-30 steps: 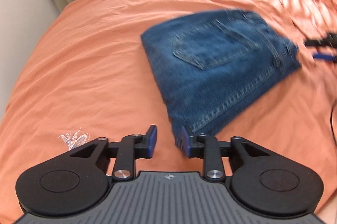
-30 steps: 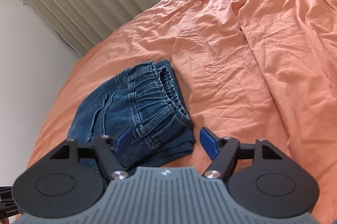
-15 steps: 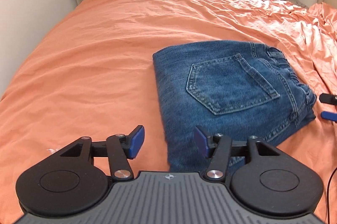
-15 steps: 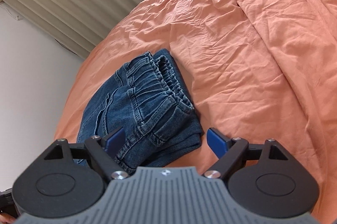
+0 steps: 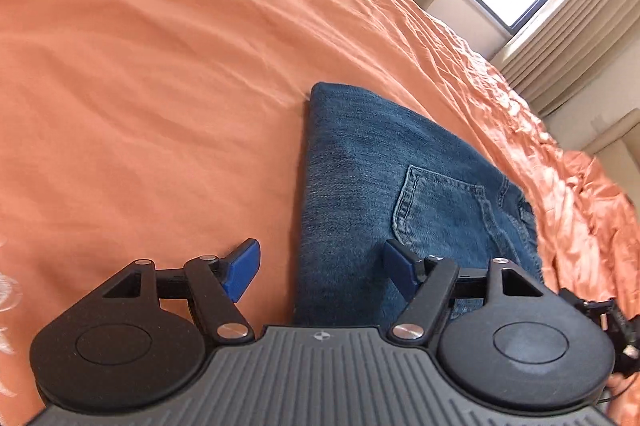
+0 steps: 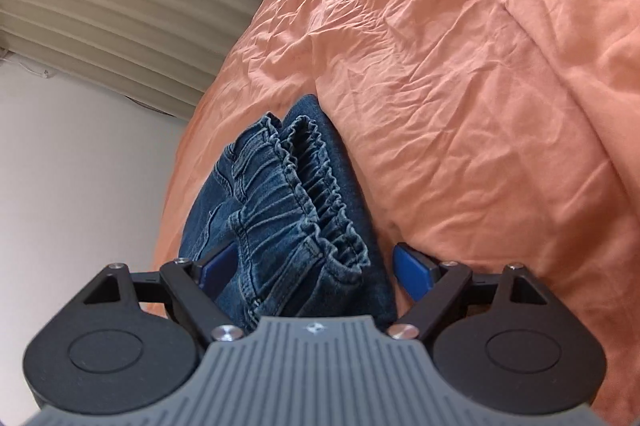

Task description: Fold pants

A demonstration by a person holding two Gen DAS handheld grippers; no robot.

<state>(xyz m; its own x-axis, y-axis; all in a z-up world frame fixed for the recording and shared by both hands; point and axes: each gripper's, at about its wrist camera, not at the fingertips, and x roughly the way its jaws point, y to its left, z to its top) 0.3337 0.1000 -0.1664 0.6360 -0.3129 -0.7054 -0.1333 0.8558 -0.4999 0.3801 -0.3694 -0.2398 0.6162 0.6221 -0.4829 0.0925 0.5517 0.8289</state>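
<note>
A: How far along would you say the folding is?

B: Nearly done, I'd judge. The jeans [image 5: 360, 185] lie as a compact folded stack on the orange bedspread [image 5: 140, 85], back pocket [image 5: 436, 209] facing up.

A: Where do they sit relative to the tools?

B: Just ahead of the left gripper [image 5: 320, 266], with the folded edge running forward between its fingers. Its jaws stand wide apart, holding nothing. One blue pad [image 5: 244, 266] is over the bedspread, the other over denim.

A: And the right gripper [image 6: 316, 266]?

B: Also spread wide and empty. The elastic waistband [image 6: 296, 185] end of the jeans [image 6: 280, 205] sits right between its fingers, bunched in two gathered layers. Whether the pads touch cloth, I can't tell.

A: What's left?

B: Probably little: perhaps squaring the waistband end, which looks a bit uneven, or one more fold if a smaller bundle is wanted.
</note>
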